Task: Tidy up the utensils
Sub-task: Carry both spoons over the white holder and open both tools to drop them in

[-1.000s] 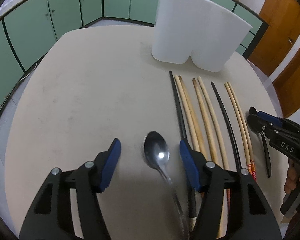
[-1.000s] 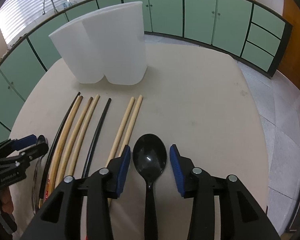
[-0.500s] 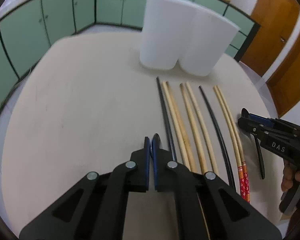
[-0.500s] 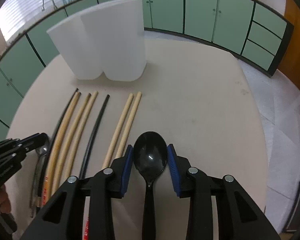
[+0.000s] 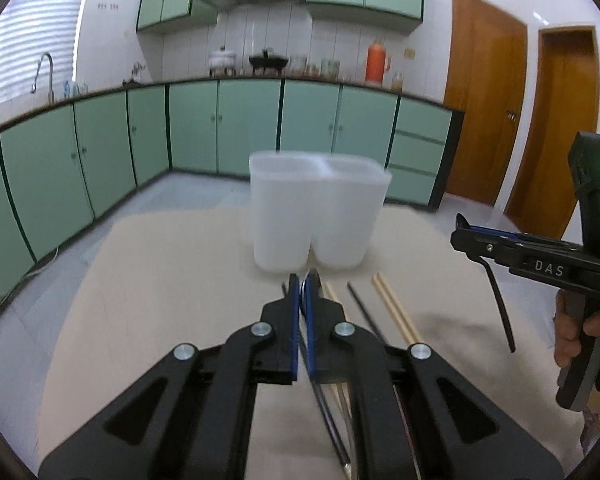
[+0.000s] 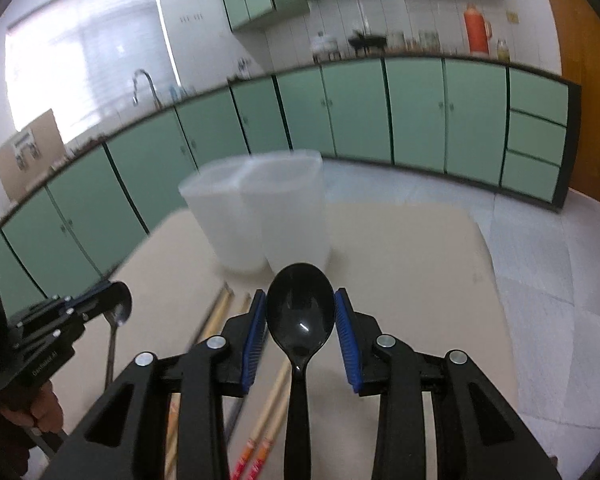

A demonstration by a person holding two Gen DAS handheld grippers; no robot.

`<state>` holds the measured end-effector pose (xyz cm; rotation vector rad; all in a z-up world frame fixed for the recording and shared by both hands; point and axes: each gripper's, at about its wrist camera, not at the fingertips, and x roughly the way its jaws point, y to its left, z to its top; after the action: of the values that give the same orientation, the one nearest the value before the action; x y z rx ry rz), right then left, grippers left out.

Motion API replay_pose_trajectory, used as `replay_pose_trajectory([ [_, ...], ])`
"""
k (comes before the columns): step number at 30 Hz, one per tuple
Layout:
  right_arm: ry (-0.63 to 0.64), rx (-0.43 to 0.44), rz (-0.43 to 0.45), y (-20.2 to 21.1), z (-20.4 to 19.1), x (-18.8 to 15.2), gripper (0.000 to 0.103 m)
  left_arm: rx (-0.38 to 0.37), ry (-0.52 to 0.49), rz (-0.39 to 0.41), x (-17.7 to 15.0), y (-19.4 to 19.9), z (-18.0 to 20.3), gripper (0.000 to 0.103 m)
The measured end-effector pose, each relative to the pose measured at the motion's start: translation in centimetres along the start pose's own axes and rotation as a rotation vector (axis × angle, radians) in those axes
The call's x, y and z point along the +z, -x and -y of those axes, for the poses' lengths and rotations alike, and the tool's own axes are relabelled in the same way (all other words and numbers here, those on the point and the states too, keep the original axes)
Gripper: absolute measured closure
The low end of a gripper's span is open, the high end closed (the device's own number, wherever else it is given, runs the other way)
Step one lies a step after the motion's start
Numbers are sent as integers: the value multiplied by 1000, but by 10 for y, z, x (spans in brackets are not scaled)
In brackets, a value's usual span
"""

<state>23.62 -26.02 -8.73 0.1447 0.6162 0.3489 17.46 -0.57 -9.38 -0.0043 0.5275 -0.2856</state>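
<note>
Item: we clamp our left gripper (image 5: 305, 280) on the metal spoon (image 6: 118, 312) and right gripper (image 6: 300, 312) on the black spoon (image 6: 300, 316), both lifted; white holder (image 5: 320, 216) empty, chopsticks (image 5: 396, 312) remain on table (image 5: 160, 280).

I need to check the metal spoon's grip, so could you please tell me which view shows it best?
The right wrist view: the metal spoon shows its bowl, pinched in the left gripper. In the left wrist view, only its edge shows between the shut fingers.

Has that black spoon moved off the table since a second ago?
Yes. The black spoon, clamped in the right gripper, has risen off the table toward the white holder.
</note>
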Motion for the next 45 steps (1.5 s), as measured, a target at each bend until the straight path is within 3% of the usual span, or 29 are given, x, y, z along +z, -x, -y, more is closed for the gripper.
replay_pose_trajectory([
  [5, -26, 28, 91, 1, 0, 25, 69, -22, 13, 80, 24, 8, 1, 101],
  [13, -31, 86, 234, -15, -1, 91, 69, -17, 13, 242, 87, -2, 3, 101],
  [19, -45, 91, 300, -45, 2, 132, 69, -17, 43, 346, 147, -33, -1, 101],
  [25, -64, 51, 307, -74, 13, 151, 69, 24, 29, 380, 181, -71, -1, 101],
  [34, -48, -26, 293, -112, 11, 141, 69, 99, 15, 338, 162, -125, -6, 101],
  [45, -52, 20, 218, -111, 8, 90, 64, 90, 44, 246, 119, -120, -25, 95],
])
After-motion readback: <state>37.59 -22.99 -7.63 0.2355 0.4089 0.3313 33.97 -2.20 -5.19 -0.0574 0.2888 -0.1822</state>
